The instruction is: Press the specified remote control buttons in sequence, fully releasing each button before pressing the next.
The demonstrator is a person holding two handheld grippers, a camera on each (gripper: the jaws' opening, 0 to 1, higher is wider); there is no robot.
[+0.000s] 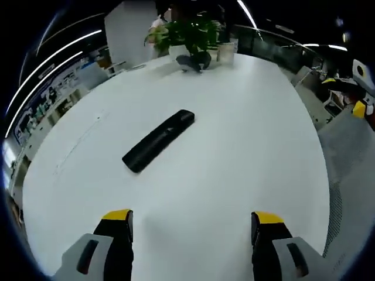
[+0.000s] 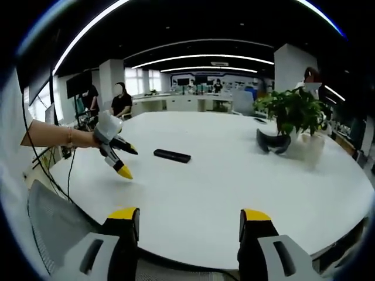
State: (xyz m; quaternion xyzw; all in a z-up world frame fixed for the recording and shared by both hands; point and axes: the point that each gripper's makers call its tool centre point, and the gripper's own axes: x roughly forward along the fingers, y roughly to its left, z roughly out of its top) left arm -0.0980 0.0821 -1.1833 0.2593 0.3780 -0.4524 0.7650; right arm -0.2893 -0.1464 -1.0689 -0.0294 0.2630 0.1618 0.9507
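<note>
In the left gripper view, the left hand-held gripper [image 1: 193,225] hangs spread above the white bench [image 1: 246,152], with the black remote control [image 1: 158,140] lying apart ahead. The right gripper view shows the right hand-held gripper [image 2: 190,225] spread at the bench edge, a potted plant [image 2: 293,111] beyond, and seated people far behind.

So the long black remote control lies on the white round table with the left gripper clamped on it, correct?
Not quite. The long black remote control does lie on the white round table, but the left gripper is open and apart from it, as the left gripper view shows.
</note>
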